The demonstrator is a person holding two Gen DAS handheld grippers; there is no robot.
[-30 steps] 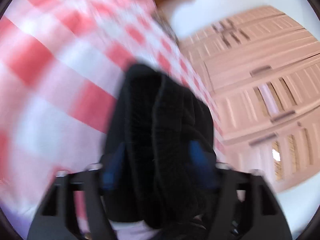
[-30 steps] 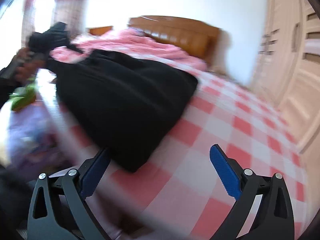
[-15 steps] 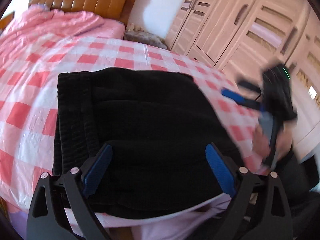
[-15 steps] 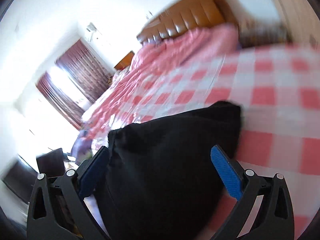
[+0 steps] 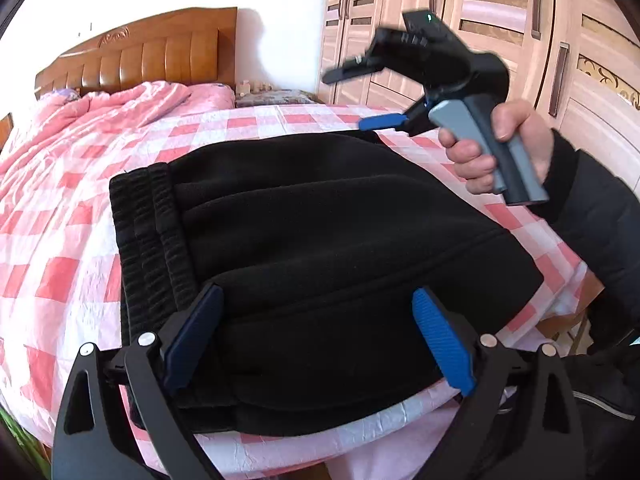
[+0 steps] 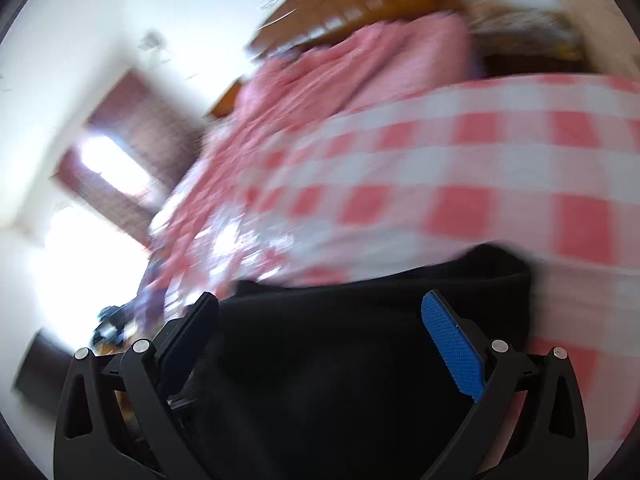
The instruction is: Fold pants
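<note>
Left gripper (image 5: pixel 316 344): we see its two blue-padded fingers spread wide apart, holding nothing, poised above the near edge of the pants, pointing toward 12 o'clock.
Right gripper (image 5: pixel 368 96): in the left wrist view we find it at 1 o'clock, raised above the bed and clear of the cloth; fingers apart, one black finger up, one blue-padded finger below.
Right hand (image 5: pixel 496 144): we note it wrapped around the grey handle, dark sleeve running off toward 4 o'clock.
Right wrist view: blurred; we read the right gripper (image 6: pixel 320 344) as open, empty, tilted, with black cloth beneath it.
Pants (image 5: pixel 312 264): black, fleecy, folded into a thick stacked bundle; several layer edges run across it left to right.
Waistband (image 5: pixel 148 248): ribbed, on the 9 o'clock side of the bundle, running toward 6 o'clock.
Pants location: we place them on the bed (image 5: pixel 60 272), on the pink and white checked sheet, at the near edge.
Pink quilt (image 5: pixel 92 116): bunched at 10 o'clock, below the wooden headboard (image 5: pixel 136 52).
Wardrobe (image 5: pixel 480 20): pale doors, 1 to 2 o'clock.
</note>
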